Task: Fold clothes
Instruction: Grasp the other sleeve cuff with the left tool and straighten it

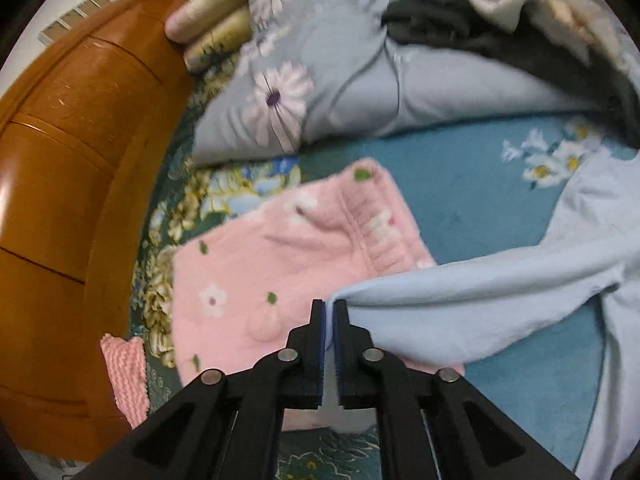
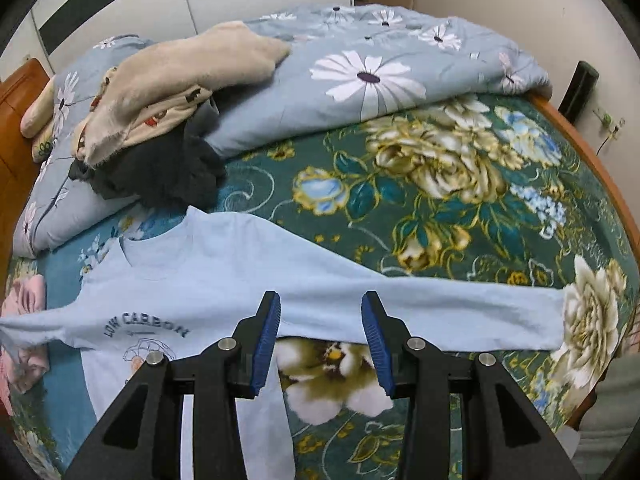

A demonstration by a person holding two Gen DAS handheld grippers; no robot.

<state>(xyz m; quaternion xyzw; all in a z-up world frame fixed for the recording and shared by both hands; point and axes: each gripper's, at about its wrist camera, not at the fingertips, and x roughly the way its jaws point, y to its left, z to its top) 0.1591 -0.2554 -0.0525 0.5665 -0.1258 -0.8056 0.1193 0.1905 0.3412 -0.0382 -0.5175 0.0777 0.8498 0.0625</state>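
Observation:
A light blue long-sleeved shirt [image 2: 224,280] with "LOW CARBON" print lies face up on the bed, its right sleeve [image 2: 460,312] stretched out flat. My left gripper [image 1: 330,308] is shut on the cuff of the left sleeve [image 1: 460,304] and holds it above a folded pink floral garment [image 1: 280,260]. My right gripper [image 2: 320,308] is open and empty, its jaws wide apart just over the shirt's right sleeve near the armpit.
A grey-blue daisy quilt [image 2: 360,80] is heaped at the back with a beige garment [image 2: 180,76] and a dark garment [image 2: 168,176] on it. The wooden headboard [image 1: 60,200] is at the left. The green floral bedsheet [image 2: 440,200] lies to the right.

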